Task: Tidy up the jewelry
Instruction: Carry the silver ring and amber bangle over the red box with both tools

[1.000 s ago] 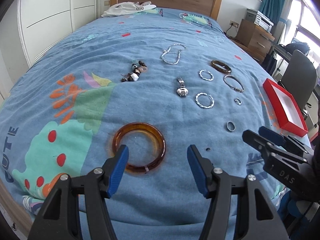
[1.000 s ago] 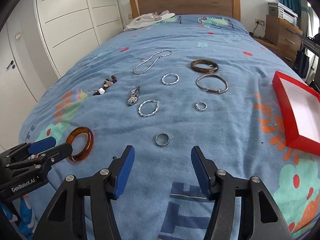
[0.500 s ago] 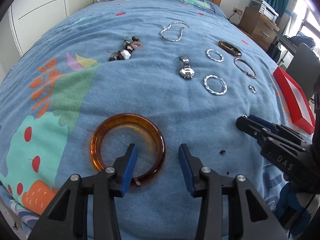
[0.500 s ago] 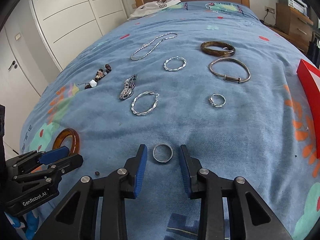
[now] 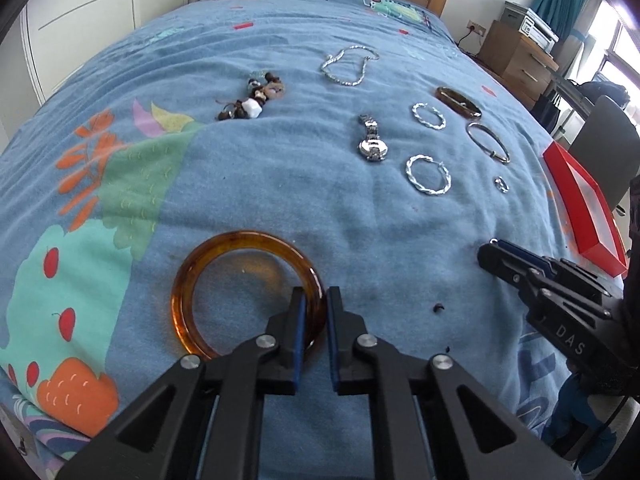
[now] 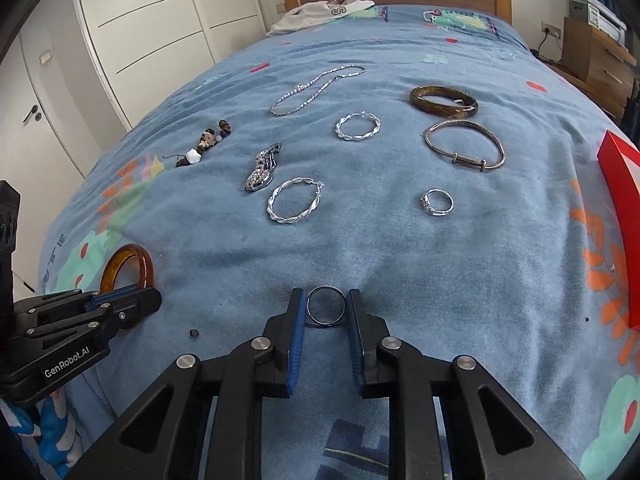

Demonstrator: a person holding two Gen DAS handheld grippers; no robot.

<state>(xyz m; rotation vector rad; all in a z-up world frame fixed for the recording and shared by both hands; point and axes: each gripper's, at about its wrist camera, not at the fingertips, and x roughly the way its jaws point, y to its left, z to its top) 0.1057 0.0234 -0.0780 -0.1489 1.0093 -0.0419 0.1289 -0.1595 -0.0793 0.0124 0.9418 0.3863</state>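
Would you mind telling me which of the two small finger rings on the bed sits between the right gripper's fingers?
The plain dark band, between the right gripper pads. The other ring, silver with a raised setting, lies farther up the blanket, untouched.

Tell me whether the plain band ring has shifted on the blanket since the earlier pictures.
Cannot tell. The plain band ring looks unmoved relative to the twisted hoop; the right gripper came down, and its fingers have just been closing around it.

The right hand-held gripper point(image 6: 326, 308), jaws just closing, clamps a plain ring point(image 6: 325, 311).
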